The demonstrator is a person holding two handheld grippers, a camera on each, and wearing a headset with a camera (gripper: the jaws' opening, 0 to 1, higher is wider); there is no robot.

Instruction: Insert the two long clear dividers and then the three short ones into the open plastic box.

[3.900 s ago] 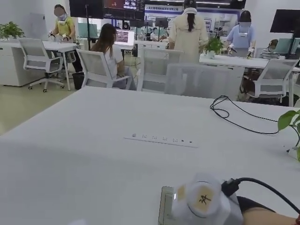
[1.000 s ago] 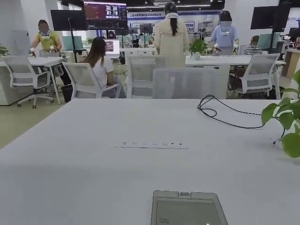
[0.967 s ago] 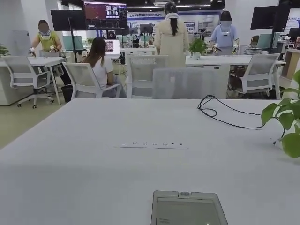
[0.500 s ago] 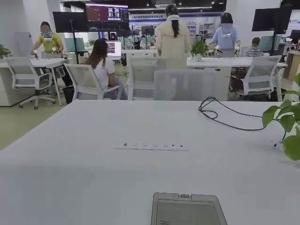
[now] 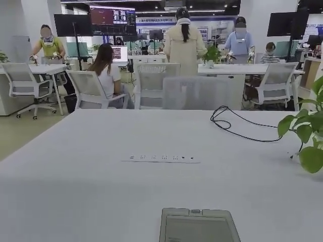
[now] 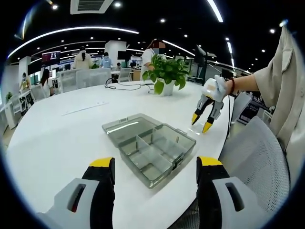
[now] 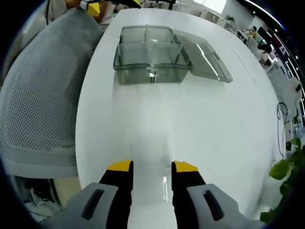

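While left gripper (image 6: 155, 162) gapes empty, right gripper (image 7: 151, 165) — jaws parted — hovers above clear divider (image 7: 148, 150).

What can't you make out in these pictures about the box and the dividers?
- Head view: the plastic box is cut off by the bottom edge, so its compartments are out of sight.
- Left gripper view: dividers inside the plastic box are clear on clear and small; no sure count.
- Right gripper view: the loose divider is faint against the white table; whether the right gripper touches it is unclear.
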